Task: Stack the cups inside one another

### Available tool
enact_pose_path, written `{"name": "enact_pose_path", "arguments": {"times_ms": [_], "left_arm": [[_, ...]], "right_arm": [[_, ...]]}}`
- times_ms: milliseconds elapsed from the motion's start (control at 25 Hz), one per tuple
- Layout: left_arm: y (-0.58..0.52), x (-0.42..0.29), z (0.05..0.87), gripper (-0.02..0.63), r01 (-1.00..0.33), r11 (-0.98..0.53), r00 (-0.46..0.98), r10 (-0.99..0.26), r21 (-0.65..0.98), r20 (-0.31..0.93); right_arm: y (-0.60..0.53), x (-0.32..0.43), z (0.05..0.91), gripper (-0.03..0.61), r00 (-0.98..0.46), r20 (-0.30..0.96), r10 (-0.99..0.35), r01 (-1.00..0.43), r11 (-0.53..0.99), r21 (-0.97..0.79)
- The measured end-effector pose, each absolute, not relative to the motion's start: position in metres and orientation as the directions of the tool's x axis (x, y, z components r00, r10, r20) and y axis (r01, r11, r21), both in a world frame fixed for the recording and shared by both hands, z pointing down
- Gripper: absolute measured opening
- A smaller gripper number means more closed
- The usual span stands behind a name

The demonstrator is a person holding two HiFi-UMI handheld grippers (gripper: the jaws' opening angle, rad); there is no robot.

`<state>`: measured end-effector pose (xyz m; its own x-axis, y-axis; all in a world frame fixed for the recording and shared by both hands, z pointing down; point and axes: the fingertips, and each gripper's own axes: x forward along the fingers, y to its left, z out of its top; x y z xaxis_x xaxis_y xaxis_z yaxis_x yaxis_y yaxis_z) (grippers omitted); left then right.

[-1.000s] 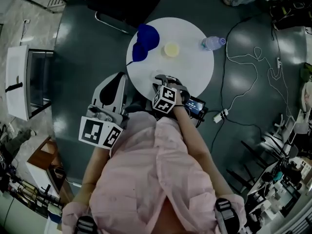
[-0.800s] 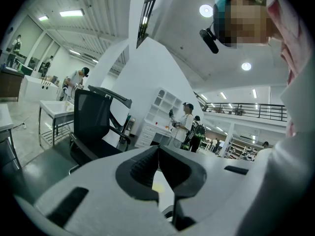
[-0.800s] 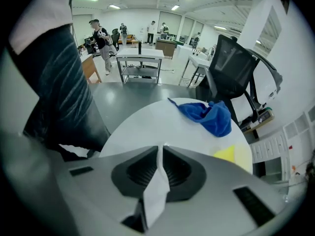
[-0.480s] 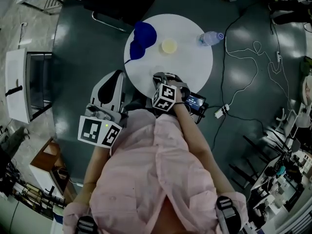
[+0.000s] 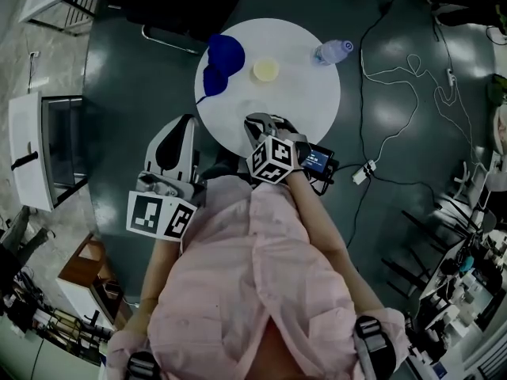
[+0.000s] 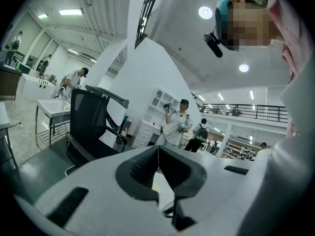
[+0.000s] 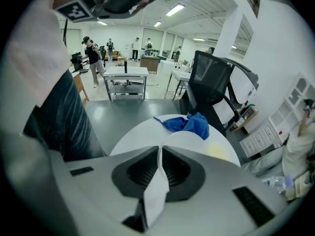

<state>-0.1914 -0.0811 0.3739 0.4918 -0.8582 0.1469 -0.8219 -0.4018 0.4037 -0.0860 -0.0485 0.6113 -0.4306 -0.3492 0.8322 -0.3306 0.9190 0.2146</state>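
Off the round white table's (image 5: 309, 109) near-left edge, the left gripper (image 6: 158, 149) is clenched on nothing. Over the table's near edge, the right gripper (image 7: 160, 151) has just closed, pinching a white cup's (image 7: 156, 193) wall. Farther across the table are a pale yellow cup (image 5: 265, 70), a blue cloth (image 5: 219, 63) and a water bottle (image 5: 331, 51).

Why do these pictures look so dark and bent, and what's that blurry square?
Head view: dim overall; only the white table shows bright. Left gripper view and right gripper view: wide-angle bending, black corners. Left gripper view: ceiling lights glare; the mosaic square was added afterwards to hide a face.
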Motion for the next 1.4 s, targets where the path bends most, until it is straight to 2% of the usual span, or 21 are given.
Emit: {"name": "enact_pose_path", "arguments": {"times_ms": [360,680,1120,1400], "left_arm": [[-0.074,-0.180,0.372,0.020,-0.814,-0.425,0.509,-0.850,0.396,0.133],[-0.069,-0.165,0.364,0.020,-0.803,-0.462,0.532,-0.840,0.376,0.105],[-0.061,-0.124,0.350,0.020,-0.752,-0.574,0.624,-0.778,0.323,0.070],[-0.059,-0.121,0.349,0.020,-0.745,-0.588,0.636,-0.769,0.313,0.069]], "right_arm": [[-0.065,-0.078,0.541,0.043,-0.549,0.672,-0.497,-0.573,0.809,0.130],[-0.073,-0.046,0.470,0.043,-0.570,0.479,-0.668,-0.745,0.665,0.042],[-0.066,0.030,0.395,0.043,-0.450,0.232,-0.862,-0.891,0.452,-0.046],[-0.050,0.059,0.369,0.043,-0.352,0.163,-0.921,-0.934,0.337,-0.117]]}}
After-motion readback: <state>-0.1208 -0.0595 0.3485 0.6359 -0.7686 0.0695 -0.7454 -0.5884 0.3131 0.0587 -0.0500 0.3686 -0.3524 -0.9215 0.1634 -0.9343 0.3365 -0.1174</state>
